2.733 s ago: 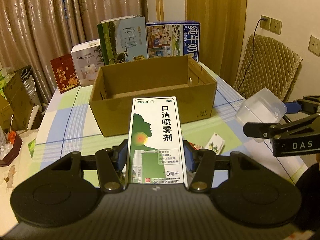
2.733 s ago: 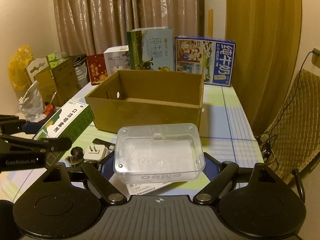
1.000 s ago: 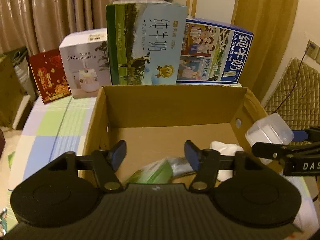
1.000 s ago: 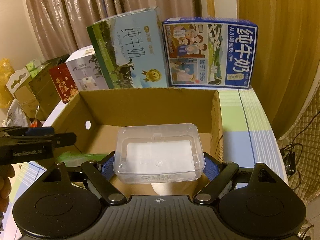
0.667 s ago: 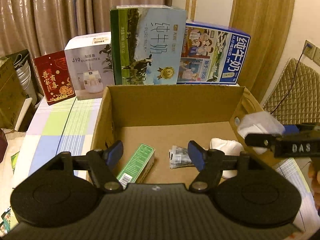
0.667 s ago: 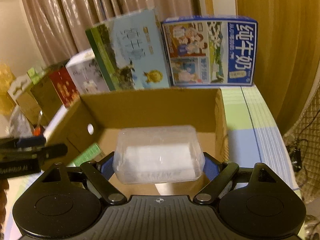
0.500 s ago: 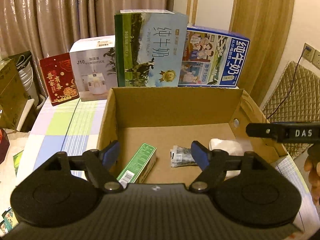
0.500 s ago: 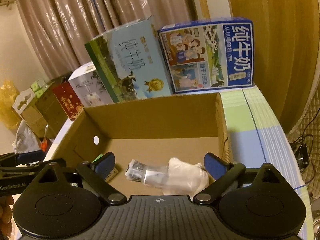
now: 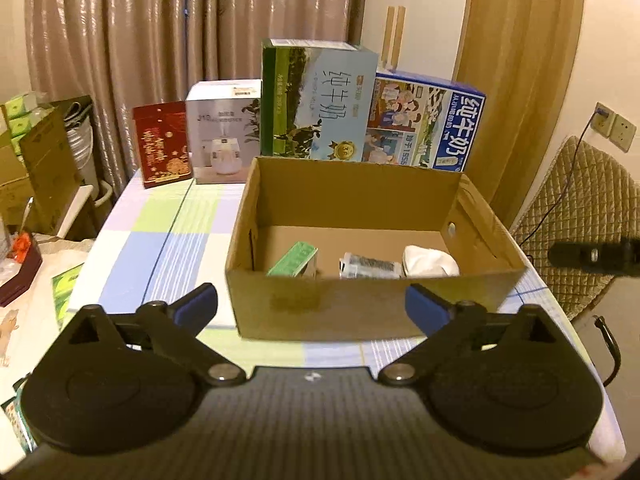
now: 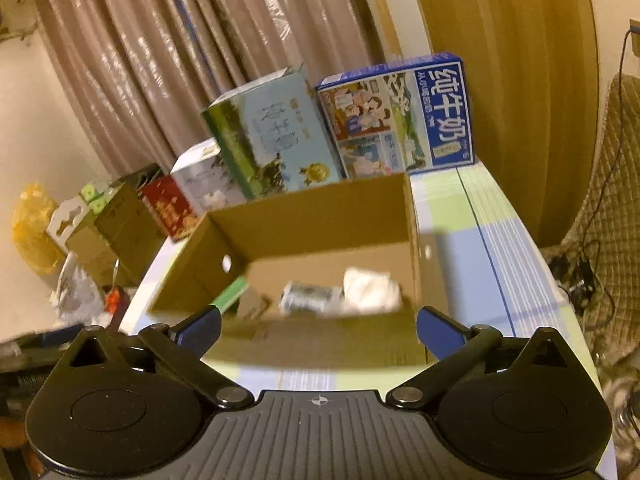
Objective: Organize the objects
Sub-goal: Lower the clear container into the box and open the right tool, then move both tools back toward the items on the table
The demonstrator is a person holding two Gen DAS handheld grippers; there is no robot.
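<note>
Left hand-held gripper (image 9: 311, 310): jaws opening, nothing between them, poised short of the near wall of the cardboard box (image 9: 372, 304). Right hand-held gripper (image 10: 318, 328): jaws likewise opening and empty, same side of the box. Inside the box lie a green carton (image 9: 293, 260), a small packet (image 9: 370, 267) and a white bundle (image 9: 430, 261), side by side on its floor. The box stands on the checked surface (image 9: 168, 232), open top allowing drop-in; milk cartons (image 9: 316, 104) stand behind it.

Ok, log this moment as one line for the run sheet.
left gripper: jaws opening, empty | right gripper: jaws opening, empty | cardboard box: holds green carton, white bundle
</note>
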